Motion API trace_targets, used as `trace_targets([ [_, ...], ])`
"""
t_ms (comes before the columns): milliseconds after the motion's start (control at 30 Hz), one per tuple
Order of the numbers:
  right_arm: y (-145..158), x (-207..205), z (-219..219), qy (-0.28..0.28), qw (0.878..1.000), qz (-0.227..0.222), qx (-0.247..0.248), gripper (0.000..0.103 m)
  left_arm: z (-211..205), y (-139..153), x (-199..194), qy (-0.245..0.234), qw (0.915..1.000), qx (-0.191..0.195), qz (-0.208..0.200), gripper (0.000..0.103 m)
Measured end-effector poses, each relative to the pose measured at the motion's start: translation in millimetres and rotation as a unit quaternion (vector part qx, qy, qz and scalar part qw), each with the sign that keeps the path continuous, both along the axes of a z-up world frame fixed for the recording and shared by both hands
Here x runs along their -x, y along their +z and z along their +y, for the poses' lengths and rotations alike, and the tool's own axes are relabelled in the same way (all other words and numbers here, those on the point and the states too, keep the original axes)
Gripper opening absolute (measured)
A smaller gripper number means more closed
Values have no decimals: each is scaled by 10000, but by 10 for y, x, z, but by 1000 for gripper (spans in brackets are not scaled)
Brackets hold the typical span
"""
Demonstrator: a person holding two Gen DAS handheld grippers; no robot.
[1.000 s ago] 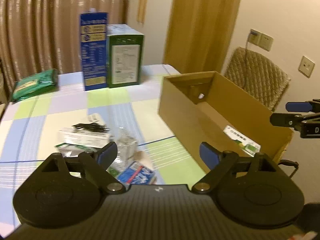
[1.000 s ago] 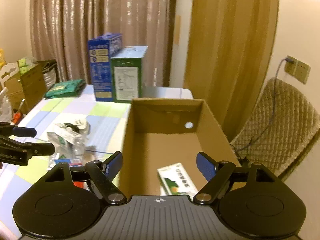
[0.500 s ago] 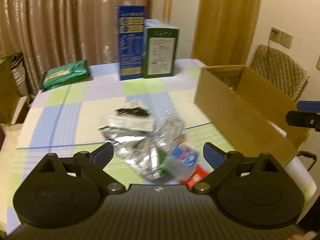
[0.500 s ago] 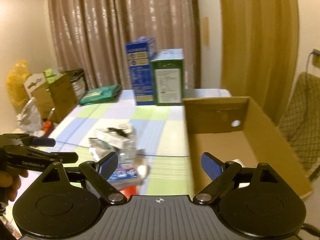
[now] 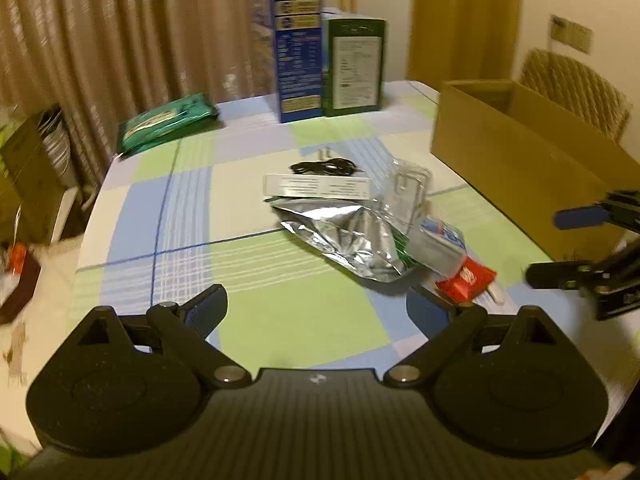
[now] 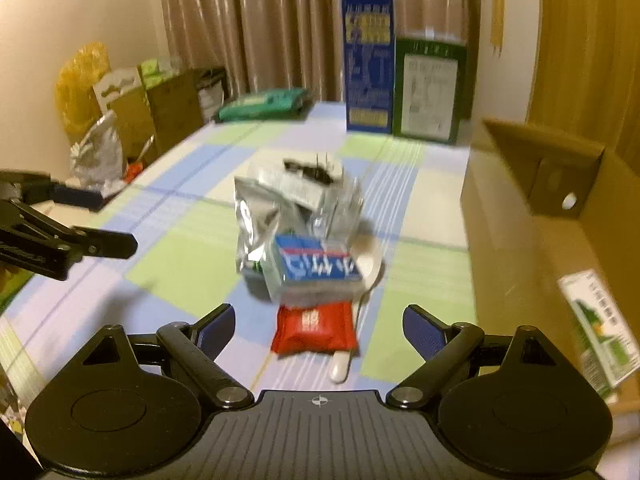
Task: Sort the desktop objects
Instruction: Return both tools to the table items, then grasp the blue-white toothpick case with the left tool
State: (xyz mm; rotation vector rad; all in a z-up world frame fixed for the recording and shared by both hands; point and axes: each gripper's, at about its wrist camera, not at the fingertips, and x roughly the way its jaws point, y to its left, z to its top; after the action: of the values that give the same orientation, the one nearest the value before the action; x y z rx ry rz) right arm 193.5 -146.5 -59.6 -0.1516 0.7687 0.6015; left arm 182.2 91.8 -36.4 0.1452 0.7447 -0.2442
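- Two grippers, both empty: your right gripper (image 6: 318, 326) stands wide apart above the table (image 6: 192, 264), and your left gripper (image 5: 316, 312) is equally wide, holding nothing.
- Just ahead of your right gripper lies the red packet (image 6: 314, 330), nearest item of the pile. It overlaps a white spoon (image 6: 348, 354) whose handle end pokes out toward you.
- Behind the packet sit a blue-white pack (image 6: 316, 268), a foil bag (image 5: 352, 236), a clear blister pack (image 5: 410, 188), a white box (image 5: 316, 186) and a black cable (image 5: 326, 167), all touching or stacked.
- To your right stands the carton (image 6: 560, 232), open-topped, with one green-white box (image 6: 596, 324) already inside.
- Risk: closing on the packet may also pinch the spoon, since they overlap; lift would drag both.
- Risk: the pile is interleaved, so pulling one item could tip the blister pack or slide the bag.
- Risk: both views are blurred, so edges are uncertain; settle before closing.
- Orientation: in the right view the packet's long axis runs roughly left-right, across the finger line; the spoon's long axis runs toward you, bowl end away.
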Motion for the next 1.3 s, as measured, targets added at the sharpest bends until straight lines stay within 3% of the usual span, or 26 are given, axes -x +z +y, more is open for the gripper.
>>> trace_targets([
  [200,-158,-154,-41,-153,9996,181,-171,88,-247,-125,-40,-686,9967,-416,-141,94],
  [500,-31,-256,-72,-661,9969,-373,-221,87,-623,-201,-215,-1352,9892,-481,-315,90],
  [633,-13,-243,-117,-888,9945,-542,-79,83,-753,-298,-347,-1584,9858,-530,-196,89],
  [833,-89,-288,-160,-949,9950,-311,-15,77,-957,-477,-533,-1906,9800,-568,11,79],
  [1067,-135,-302,-187,-946,9953,-186,-72,77,-1084,-565,-637,-1979,9784,-593,41,77],
  [1200,-149,-311,-170,-942,9954,-134,-63,77,-1140,-610,-691,-1990,9782,-588,93,65],
  [1267,-151,-314,-171,-948,9954,-127,-65,77,-1154,-618,-707,-1965,9786,-591,127,53],
  [1300,-151,-314,-174,-955,9953,-132,-62,77,-1153,-619,-714,-1948,9790,-572,158,53],
])
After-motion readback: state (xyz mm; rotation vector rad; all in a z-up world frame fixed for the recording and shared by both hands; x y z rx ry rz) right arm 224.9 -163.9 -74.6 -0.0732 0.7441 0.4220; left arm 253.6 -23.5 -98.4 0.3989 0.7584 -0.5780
